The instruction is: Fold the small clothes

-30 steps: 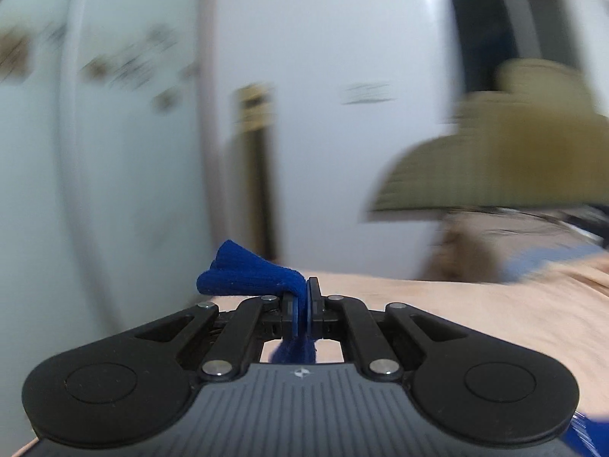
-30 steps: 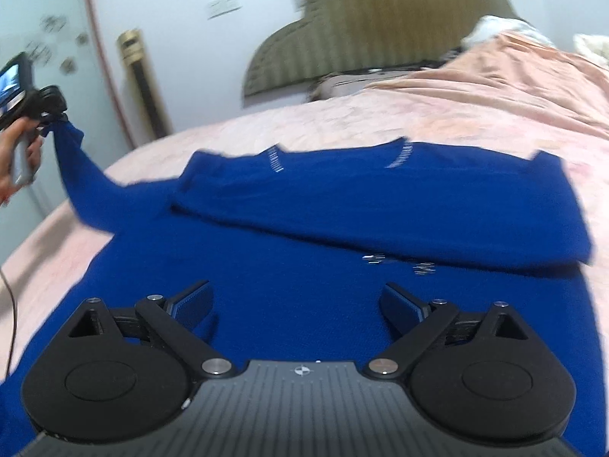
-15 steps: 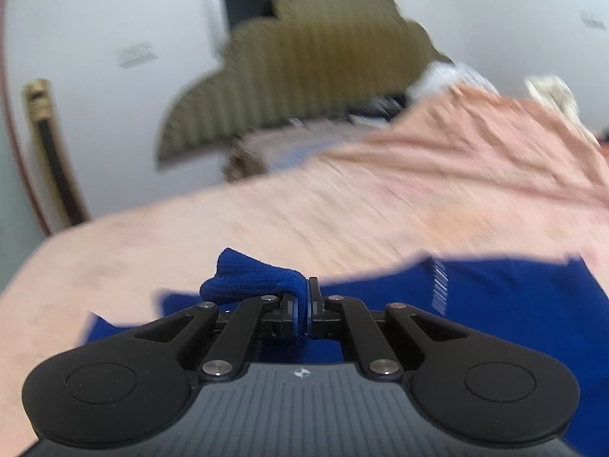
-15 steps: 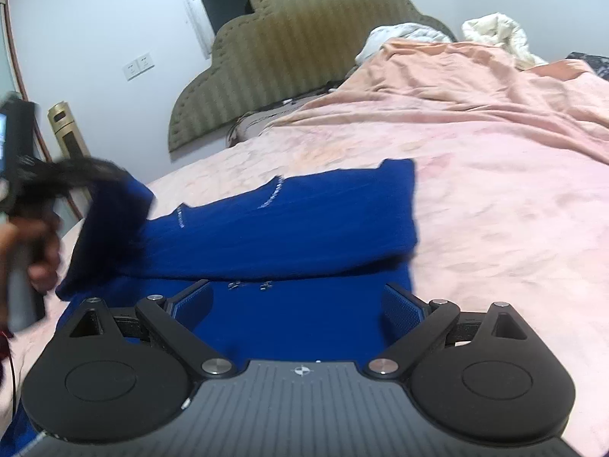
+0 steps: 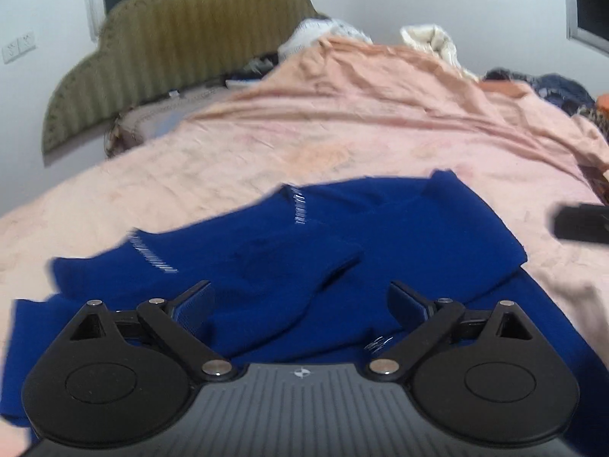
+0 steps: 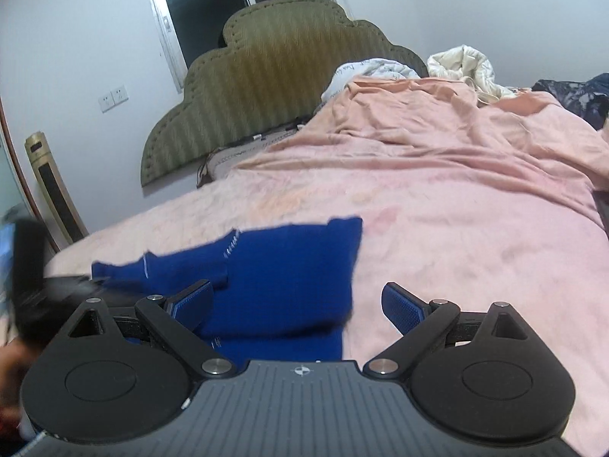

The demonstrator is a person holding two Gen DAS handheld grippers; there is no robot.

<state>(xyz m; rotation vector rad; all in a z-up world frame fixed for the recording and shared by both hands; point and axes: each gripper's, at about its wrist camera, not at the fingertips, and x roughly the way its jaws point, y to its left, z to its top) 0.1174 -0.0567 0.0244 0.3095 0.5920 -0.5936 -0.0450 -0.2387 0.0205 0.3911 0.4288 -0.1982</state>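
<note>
Blue garment (image 5: 380, 236): deep royal blue, plain, with short rows of white stitching. Bedspread (image 6: 437, 205): pale salmon pink, faintly mottled. Headboard (image 6: 266, 76): olive green with vertical ribbed stripes and a studded edge. Wall (image 6: 76, 38): pale bluish white. Bundled bedding (image 6: 462, 63): cream. Gripper bodies: black arms, grey ribbed housing, blue pads (image 6: 403, 306).

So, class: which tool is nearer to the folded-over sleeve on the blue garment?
Left. The left tool hangs directly over the sleeve, jaws opening, nothing between them. The right tool sits toward the blue garment's far edge, partly over the pink bedspread.
</note>
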